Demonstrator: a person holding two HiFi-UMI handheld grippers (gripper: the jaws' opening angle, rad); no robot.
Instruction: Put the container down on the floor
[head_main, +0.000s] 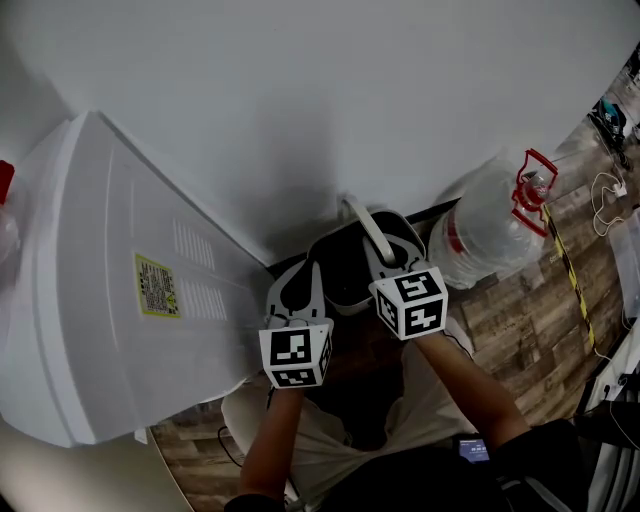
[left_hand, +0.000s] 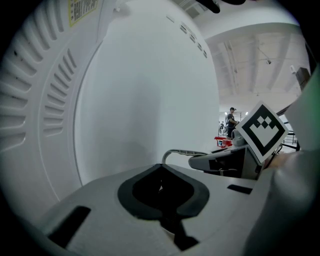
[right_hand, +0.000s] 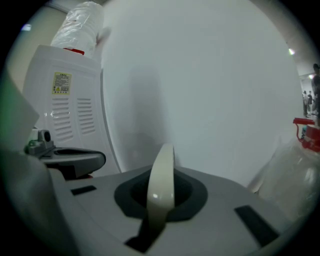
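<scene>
The scene is looked down on steeply from a camera worn on the head, so that the left gripper (head_main: 298, 268) and the right gripper (head_main: 384, 256) are seen from above, close below the lens, over the floor (head_main: 530, 320). From each gripper a wide-angle camera is aimed forward along its own jaws at the white wall (head_main: 350, 90), which is met at short range. The white appliance (head_main: 100, 280) is shared by all three views. The water bottle (head_main: 490, 225) is caught by the head view and the right gripper view. Each gripper is glimpsed at the edge of the other's view.
</scene>
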